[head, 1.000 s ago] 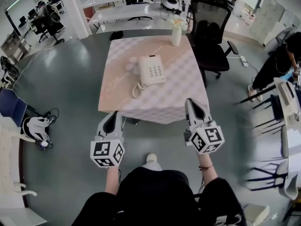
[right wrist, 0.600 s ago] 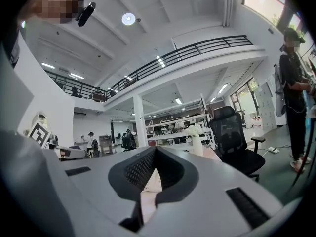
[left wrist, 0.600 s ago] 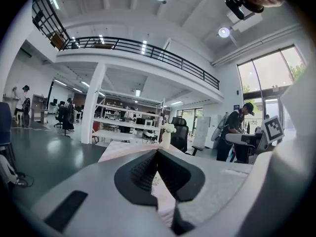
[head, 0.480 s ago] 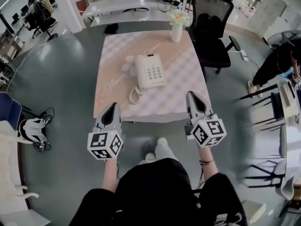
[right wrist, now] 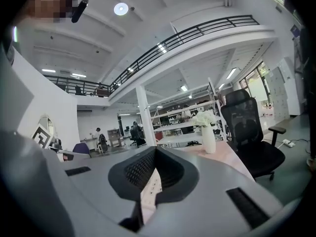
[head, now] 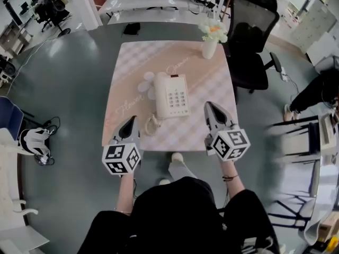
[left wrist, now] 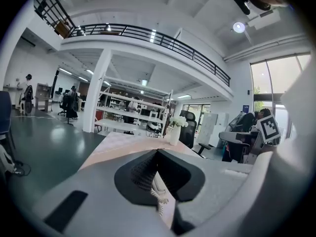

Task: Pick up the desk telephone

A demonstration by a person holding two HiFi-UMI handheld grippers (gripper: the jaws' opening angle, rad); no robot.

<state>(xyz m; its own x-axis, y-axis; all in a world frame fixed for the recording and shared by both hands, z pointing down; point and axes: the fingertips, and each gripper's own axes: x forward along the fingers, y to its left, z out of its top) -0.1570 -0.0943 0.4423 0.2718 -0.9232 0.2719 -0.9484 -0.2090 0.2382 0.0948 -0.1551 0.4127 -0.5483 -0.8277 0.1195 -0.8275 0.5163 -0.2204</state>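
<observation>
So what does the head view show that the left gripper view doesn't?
Head view only: the whole desk telephone with its keypad. Left gripper view only: the balcony railing and ceiling lights overhead. Both: the table, the flower vase, the black chair and the phone's coiled cord.

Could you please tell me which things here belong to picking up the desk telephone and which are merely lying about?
Belongs to the job: desk telephone, its coiled cord, table under it, left tool and right tool, both shut and empty.
Just lying about: vase of flowers, small round items beside the phone, black office chair.
</observation>
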